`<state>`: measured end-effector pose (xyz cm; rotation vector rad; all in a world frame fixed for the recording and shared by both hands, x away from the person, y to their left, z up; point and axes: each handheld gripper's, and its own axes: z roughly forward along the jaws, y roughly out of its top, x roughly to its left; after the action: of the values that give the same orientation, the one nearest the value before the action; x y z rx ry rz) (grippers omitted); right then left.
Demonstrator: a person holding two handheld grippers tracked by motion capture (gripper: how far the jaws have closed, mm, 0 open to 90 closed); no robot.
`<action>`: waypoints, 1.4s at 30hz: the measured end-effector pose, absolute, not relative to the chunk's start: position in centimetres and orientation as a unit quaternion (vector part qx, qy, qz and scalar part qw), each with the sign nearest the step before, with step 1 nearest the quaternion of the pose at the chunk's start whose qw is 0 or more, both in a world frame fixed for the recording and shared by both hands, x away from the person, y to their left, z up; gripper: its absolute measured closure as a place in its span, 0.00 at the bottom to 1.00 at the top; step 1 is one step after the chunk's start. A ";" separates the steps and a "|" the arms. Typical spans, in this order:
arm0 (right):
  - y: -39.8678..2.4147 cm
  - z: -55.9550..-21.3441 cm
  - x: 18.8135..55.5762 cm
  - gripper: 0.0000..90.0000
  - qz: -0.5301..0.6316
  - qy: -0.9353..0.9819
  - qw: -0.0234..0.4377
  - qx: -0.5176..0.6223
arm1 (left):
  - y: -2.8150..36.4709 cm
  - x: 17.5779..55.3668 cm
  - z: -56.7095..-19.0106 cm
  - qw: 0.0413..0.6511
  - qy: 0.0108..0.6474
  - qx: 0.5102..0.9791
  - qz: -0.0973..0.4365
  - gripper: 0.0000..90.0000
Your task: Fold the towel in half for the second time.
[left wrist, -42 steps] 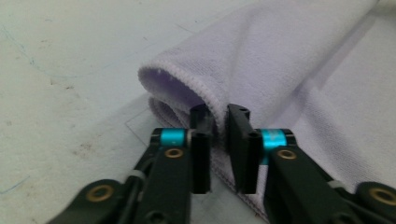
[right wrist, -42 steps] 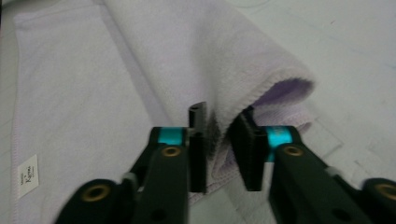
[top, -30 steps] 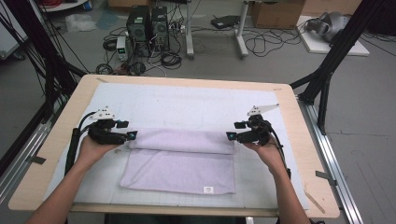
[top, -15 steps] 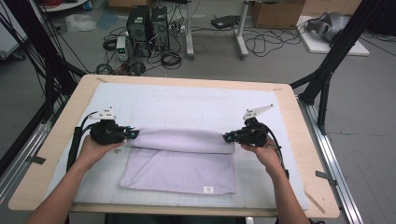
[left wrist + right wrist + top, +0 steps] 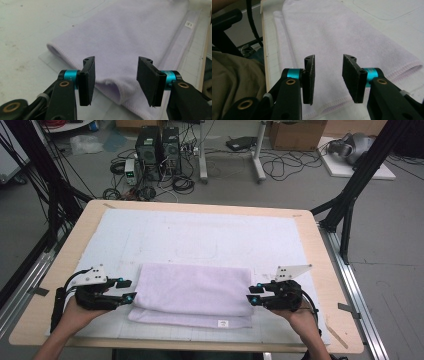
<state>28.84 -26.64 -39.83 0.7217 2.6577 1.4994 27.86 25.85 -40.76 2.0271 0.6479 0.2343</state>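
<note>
A folded lilac towel lies on the white mat, toward the mat's near edge, its small label at the near right corner. The left gripper sits just off the towel's left end and the right gripper just off its right end. Both have just been opening; their jaws stand spread with the towel below them, pinching nothing.

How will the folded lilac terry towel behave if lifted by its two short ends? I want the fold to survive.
The folded lilac terry towel is probably floppy: its layers lie flat and its edges curl softly, so the middle would likely sag. It looks light. The fold may slip apart, since the lower layer already peeks out at the front. Both the left gripper and the right gripper stand open.
</note>
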 end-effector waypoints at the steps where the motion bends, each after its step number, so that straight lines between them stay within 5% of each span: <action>1: -26.2 -40.0 29.0 0.69 0.472 0.852 0.006 0.225 | 25.4 28.0 -40.9 0.481 0.262 0.832 0.090 0.58; 10: -24.3 -42.8 28.6 0.71 0.419 0.884 -0.022 0.204 | 24.6 27.1 -44.2 0.428 0.243 0.868 0.065 0.73; 17: -25.4 -43.6 27.8 0.76 0.415 0.884 -0.005 0.216 | 25.4 26.3 -43.1 0.447 0.244 0.857 0.082 0.65; 24: -24.5 -43.9 26.8 0.62 0.403 0.897 0.005 0.183 | 24.3 26.0 -43.7 0.425 0.225 0.873 0.076 0.67; 28: -24.3 -44.0 26.9 0.87 0.401 0.897 0.017 0.185 | 23.9 26.2 -44.2 0.427 0.227 0.871 0.089 0.91; 30: -24.4 -43.7 27.3 0.94 0.403 0.895 0.008 0.191 | 24.2 26.3 -43.7 0.428 0.226 0.870 0.095 0.95; 39: -25.1 -41.3 25.5 0.95 0.437 0.882 0.003 0.178 | 25.4 23.5 -41.7 0.464 0.210 0.856 0.084 0.95; 42: -25.4 -42.0 24.8 0.81 0.444 0.876 -0.028 0.184 | 25.5 23.4 -42.1 0.463 0.214 0.857 0.072 0.74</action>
<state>24.79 -25.36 -41.98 0.5886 2.8046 1.4206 23.39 25.50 -42.11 2.1073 0.5262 0.1767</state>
